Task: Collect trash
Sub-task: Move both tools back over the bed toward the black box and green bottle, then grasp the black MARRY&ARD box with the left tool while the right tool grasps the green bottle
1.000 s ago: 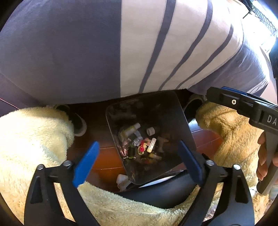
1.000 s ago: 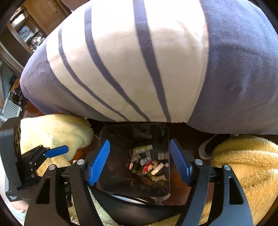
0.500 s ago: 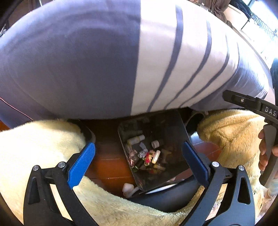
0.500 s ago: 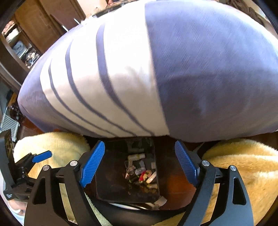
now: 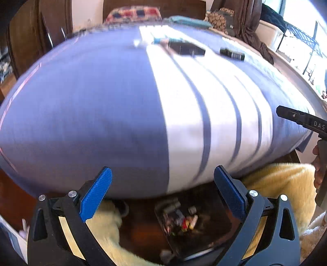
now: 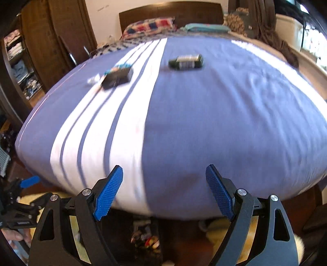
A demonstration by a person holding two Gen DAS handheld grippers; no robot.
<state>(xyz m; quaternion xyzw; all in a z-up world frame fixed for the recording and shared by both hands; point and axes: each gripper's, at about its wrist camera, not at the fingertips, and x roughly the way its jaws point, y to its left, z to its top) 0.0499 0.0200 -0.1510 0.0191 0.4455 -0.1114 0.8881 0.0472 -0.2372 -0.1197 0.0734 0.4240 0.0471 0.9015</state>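
Note:
A dark green bottle (image 6: 186, 61) lies on its side on the blue and white striped bed cover (image 6: 194, 122); it also shows in the left wrist view (image 5: 232, 54). A black box (image 6: 117, 77) lies to its left, with a small white scrap (image 6: 94, 79) beside it; the box also shows in the left wrist view (image 5: 187, 48). A black bin (image 5: 196, 223) holding several small bits of trash stands on the floor at the bed's foot. My left gripper (image 5: 163, 194) and right gripper (image 6: 164, 192) are open and empty above the bed's near edge.
Yellow fluffy rugs (image 5: 282, 184) lie on the wooden floor either side of the bin. Pillows (image 6: 151, 26) and a wooden headboard (image 6: 169, 12) are at the far end. A wardrobe (image 6: 30, 51) stands at the left. The right gripper's body (image 5: 302, 120) shows in the left wrist view.
Both grippers have tilted up from the bin towards the top of the bed. The bottle, box and scrap have come into view. Both stay open.

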